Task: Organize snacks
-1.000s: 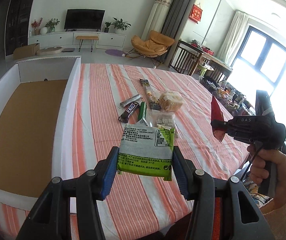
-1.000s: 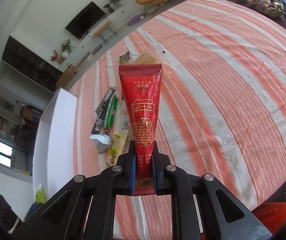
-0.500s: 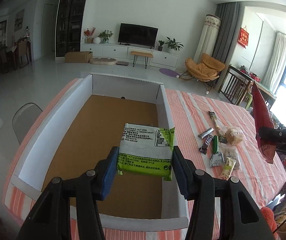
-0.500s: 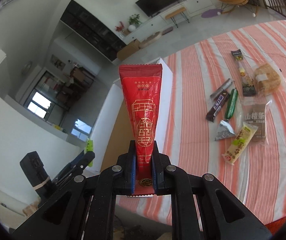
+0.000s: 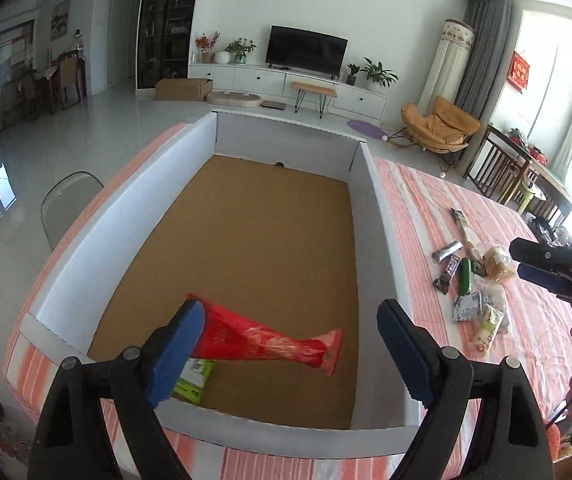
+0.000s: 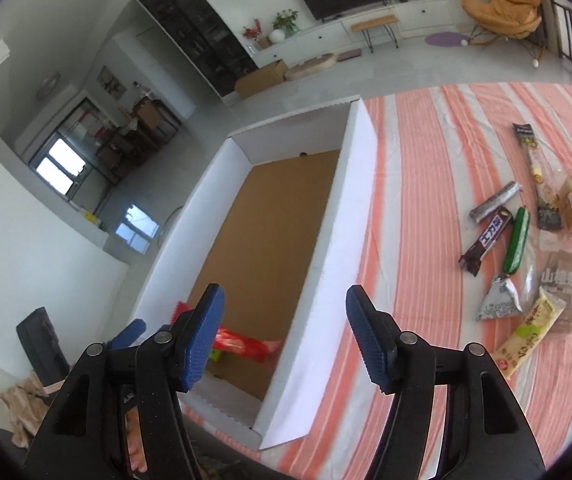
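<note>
Left wrist view, near to far. Left gripper (image 5: pixel 290 344): fingers spread wide, holding nothing, hovering over the near end of the box (image 5: pixel 366 216). Below them, on the brown box floor: red pouch (image 5: pixel 269 340) lying flat on its side; green packet (image 5: pixel 193 378) at the near wall, partly hidden behind the left finger and apparently partly under the pouch. Rest of the box floor bare.

Right wrist view. Right gripper (image 6: pixel 281 336): fingers wide apart, empty, poised above the box's right wall.

On the striped table (image 6: pixel 426 160), right of the box, well apart from it: loose pile of snacks (image 6: pixel 526 252) — yellow-green stick, grey triangular packet, clear bag with brown label, green tube, dark bar, silver wrapper, long strip pack, wrapped bun.

Progress, as judged: two items boxed, about eight left on the table; task is early.
</note>
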